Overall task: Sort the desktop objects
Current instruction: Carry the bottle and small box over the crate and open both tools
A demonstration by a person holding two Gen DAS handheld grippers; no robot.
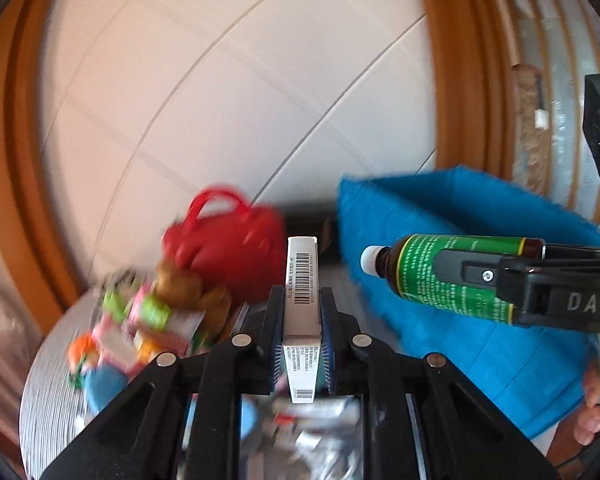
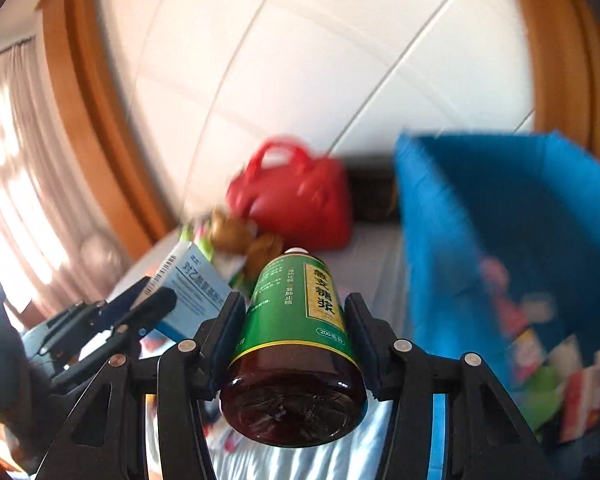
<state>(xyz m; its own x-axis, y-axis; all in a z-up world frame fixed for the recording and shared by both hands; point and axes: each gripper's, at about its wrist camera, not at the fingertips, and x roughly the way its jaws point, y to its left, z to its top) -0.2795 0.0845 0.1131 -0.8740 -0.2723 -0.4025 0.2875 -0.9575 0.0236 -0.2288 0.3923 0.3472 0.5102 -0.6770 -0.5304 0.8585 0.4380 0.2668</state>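
My left gripper (image 1: 302,300) is shut on a thin white medicine box (image 1: 301,280) with a barcode, held edge-up above the table. In the right wrist view the same box (image 2: 194,292) shows its pale blue face at the left, in the left gripper (image 2: 148,300). My right gripper (image 2: 294,312) is shut on a brown syrup bottle (image 2: 296,320) with a green label, cap pointing away. From the left wrist view that bottle (image 1: 440,276) lies level at the right, in front of the blue fabric bin (image 1: 480,320), clamped by the right gripper (image 1: 456,276).
A red handbag (image 1: 228,248) stands at the back of the table, a brown plush bear (image 1: 180,284) and colourful packets (image 1: 148,320) left of it. The blue bin (image 2: 460,220) holds several packets (image 2: 548,360). White wall and wooden frames lie behind. A hand (image 1: 592,412) is at the lower right.
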